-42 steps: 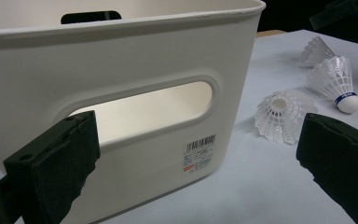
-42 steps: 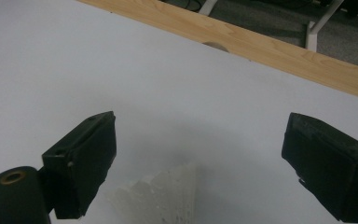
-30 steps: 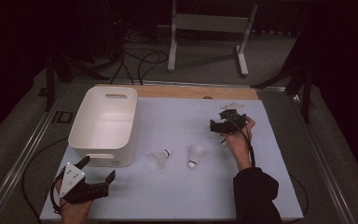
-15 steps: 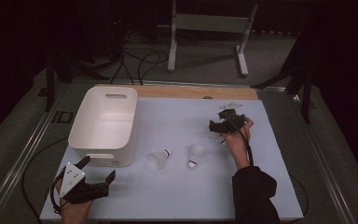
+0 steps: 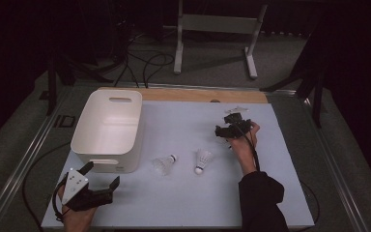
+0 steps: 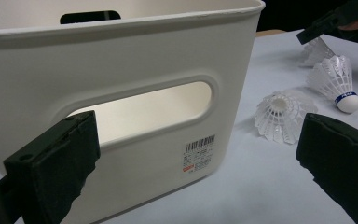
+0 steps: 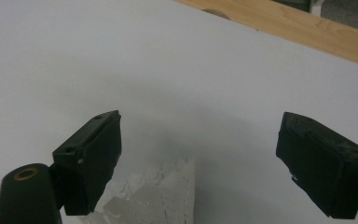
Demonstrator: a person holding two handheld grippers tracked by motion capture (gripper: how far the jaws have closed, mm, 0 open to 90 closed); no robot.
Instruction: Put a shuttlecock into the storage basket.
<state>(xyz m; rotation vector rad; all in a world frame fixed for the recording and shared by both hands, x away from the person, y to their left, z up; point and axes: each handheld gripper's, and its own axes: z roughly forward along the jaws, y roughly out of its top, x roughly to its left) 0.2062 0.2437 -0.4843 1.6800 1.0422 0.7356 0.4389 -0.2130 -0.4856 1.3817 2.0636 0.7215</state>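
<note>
Your right gripper (image 5: 224, 129) sits right of centre in the high view, over the white table (image 5: 183, 203), with its jaws spread wide and nothing between them. In the right gripper view a white shuttlecock (image 7: 156, 196) shows at the bottom of the frame, its feathered skirt rising just inside the left jaw; the jaws are apart and not closed on it, and whether the left jaw touches the skirt cannot be told. In the left gripper view this same shuttlecock (image 6: 316, 50) appears at the upper right, just under the tip of your right gripper (image 6: 328, 21).

Two more shuttlecocks lie in the lower middle of the high view. One with a blue band (image 5: 203, 160) lies below and left of your right gripper, cork pointing toward the bottom of the frame. The other (image 5: 164, 164) lies just left of it, near the lower right corner of the white bin (image 5: 107, 145), cork pointing to the upper right. The two are near each other but apart.

Your left gripper (image 5: 101, 180) is at the lower left of the high view, just below the bin, jaws wide and empty. In the left gripper view it faces the bin's near wall (image 6: 144, 56) and its handle slot.
</note>
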